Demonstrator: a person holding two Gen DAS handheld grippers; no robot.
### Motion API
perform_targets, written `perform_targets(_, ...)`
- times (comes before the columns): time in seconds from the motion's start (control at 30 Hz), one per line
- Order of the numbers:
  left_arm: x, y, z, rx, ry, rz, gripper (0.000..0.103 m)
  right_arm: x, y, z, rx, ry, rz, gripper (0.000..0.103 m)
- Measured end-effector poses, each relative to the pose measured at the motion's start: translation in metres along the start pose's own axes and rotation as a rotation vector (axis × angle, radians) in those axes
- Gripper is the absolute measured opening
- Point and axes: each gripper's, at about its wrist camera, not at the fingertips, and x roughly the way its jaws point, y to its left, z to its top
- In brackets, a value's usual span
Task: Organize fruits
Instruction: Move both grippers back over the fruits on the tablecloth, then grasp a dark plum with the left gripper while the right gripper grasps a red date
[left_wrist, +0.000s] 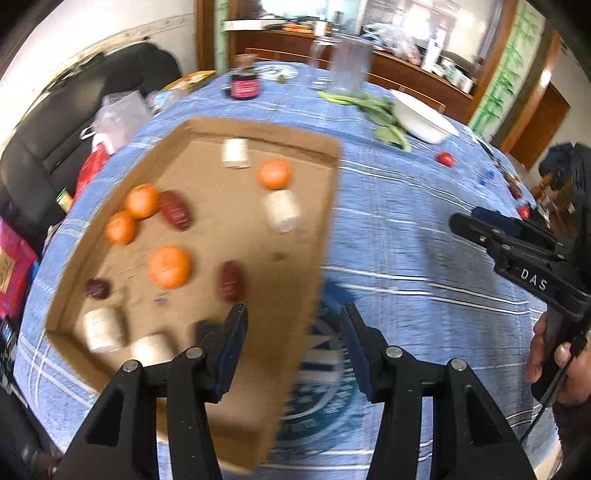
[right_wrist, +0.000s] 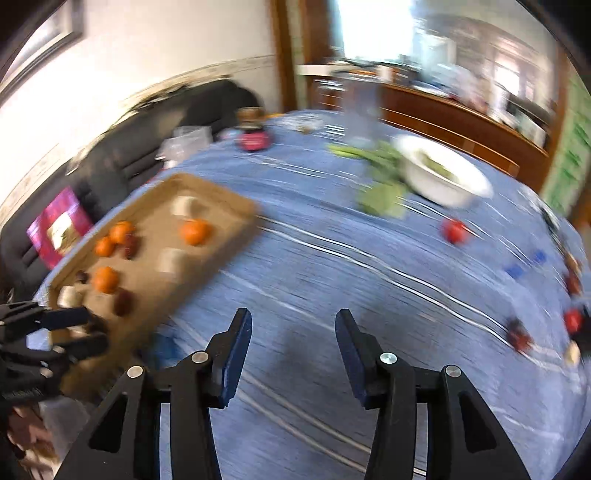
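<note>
Both frames are pretty smeared with motion blur, so only the bigger stuff reads clearly. My left gripper has its jaws apart with nothing between them, hanging over the right edge of the cardboard tray. My right gripper is also parted and empty, over bare blue striped tablecloth on the bench.

The tray sits on the left part of the bench and holds most of the fruit: four oranges, the biggest-looking one near the middle, two touching each other toward the far left wall, and one more near the far right corner. There are dark red oblong fruits in there too, can't tell exactly what kind, plus some small white cylindrical containers.

Outside the tray, a red round fruit lies alone on the cloth, well apart from the tray, just in front of a white bowl with leafy greens beside it. A few more red ones sit by the far right bench edge.
</note>
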Motion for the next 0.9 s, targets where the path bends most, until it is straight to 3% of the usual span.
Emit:
perform_targets(0.2,0.017,-0.067,0.011,0.109,0.016,-0.051,0.054,-0.024,-0.106,-0.024,0.123,0.011,-0.158,0.051)
perform_targets(0.37,0.033,-0.114,0.022,0.176,0.027,-0.076,0.056,-0.027,-0.178,-0.037,0.214,0.032,-0.209,0.050)
perform_targets(0.5,0.045,-0.144,0.031,0.209,0.036,-0.079,0.056,-0.016,-0.201,-0.038,0.234,0.043,-0.189,0.050)
perform_targets(0.8,0.057,-0.175,0.048,0.220,0.030,-0.081,0.061,0.011,-0.203,-0.030,0.150,0.044,-0.146,0.049)
perform_targets(0.87,0.061,-0.182,0.054,0.223,0.030,-0.082,0.061,0.011,-0.204,-0.030,0.141,0.039,-0.142,0.034)
perform_targets(0.9,0.063,-0.188,0.057,0.226,0.030,-0.084,0.061,0.010,-0.203,-0.031,0.131,0.037,-0.143,0.033)
